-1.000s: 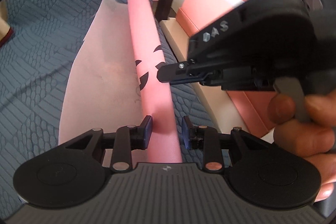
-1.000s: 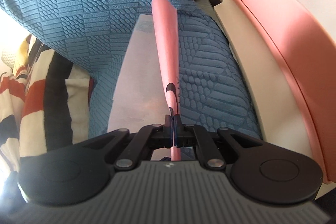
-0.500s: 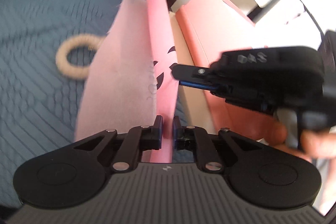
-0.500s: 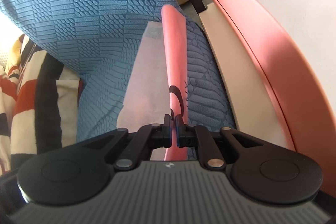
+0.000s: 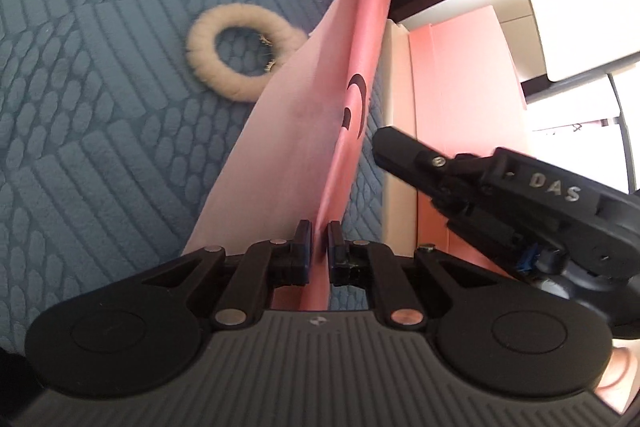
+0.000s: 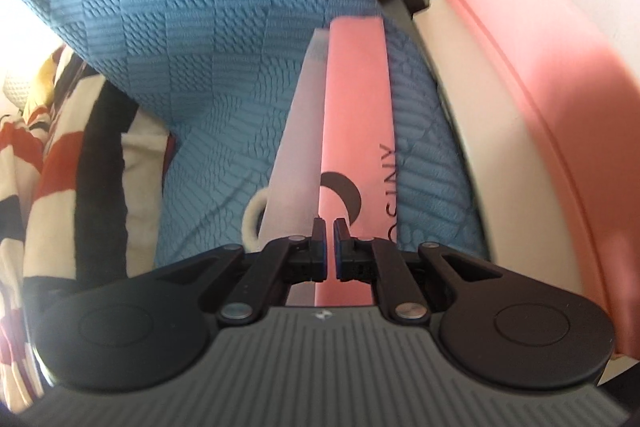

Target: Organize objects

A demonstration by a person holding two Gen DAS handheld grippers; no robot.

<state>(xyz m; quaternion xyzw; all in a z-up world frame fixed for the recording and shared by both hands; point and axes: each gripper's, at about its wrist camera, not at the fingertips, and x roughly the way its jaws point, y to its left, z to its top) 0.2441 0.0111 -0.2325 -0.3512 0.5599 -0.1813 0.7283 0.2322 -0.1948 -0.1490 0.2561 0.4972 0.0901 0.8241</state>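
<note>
Both tools clamp pink sheet edge | left tool [image 5: 319,241] | right tool [image 6: 330,239] | pink sheet [image 5: 352,131]

One flat pink paper bag with black crescent print [image 5: 362,67], one pale tissue sheet [image 5: 280,131] beside it, one cream rope-wrapped ring [image 5: 236,47], one blue textured quilted cover [image 5: 100,107], one striped red, black and cream cloth [image 6: 60,155], two black grippers.

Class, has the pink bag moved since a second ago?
Yes. The pink bag has been lifted off the blue cover, uncovering the cream ring beneath.
</note>
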